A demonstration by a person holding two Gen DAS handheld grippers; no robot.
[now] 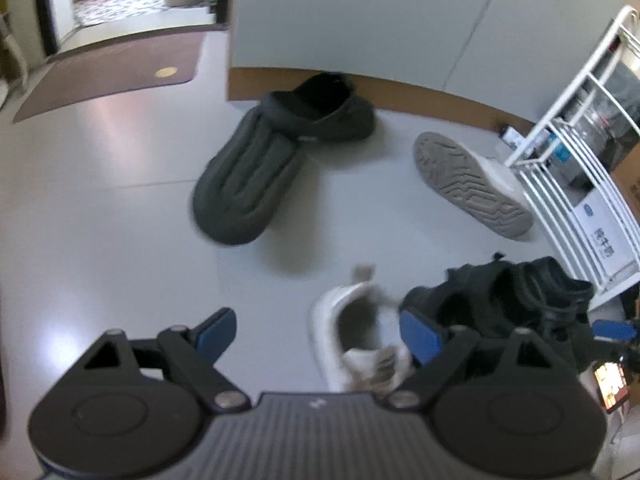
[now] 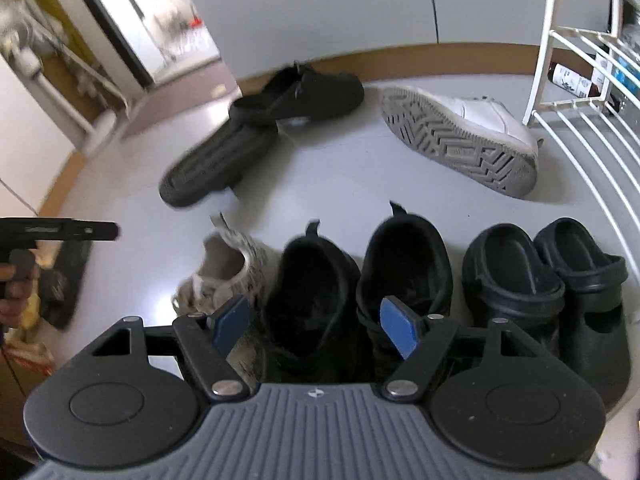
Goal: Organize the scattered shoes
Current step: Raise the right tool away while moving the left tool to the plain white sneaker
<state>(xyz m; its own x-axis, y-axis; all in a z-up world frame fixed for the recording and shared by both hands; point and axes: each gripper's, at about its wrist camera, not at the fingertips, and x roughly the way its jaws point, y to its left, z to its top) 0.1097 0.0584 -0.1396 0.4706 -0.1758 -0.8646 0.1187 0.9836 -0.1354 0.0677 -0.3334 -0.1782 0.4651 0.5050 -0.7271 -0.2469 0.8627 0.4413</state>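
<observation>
While both grippers, the left gripper [image 1: 320, 332] and right gripper [image 2: 316, 328], hover open and empty, two dark grey quilted slippers [image 2: 216, 160] and a tipped white sneaker [image 2: 464, 136] lie scattered near the brown baseboard [image 2: 440, 58].

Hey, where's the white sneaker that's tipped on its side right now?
The tipped white sneaker lies sole-out on the floor in the upper right of the right wrist view, between the dark slippers and the white wire rack, beyond the row of black shoes.
</observation>
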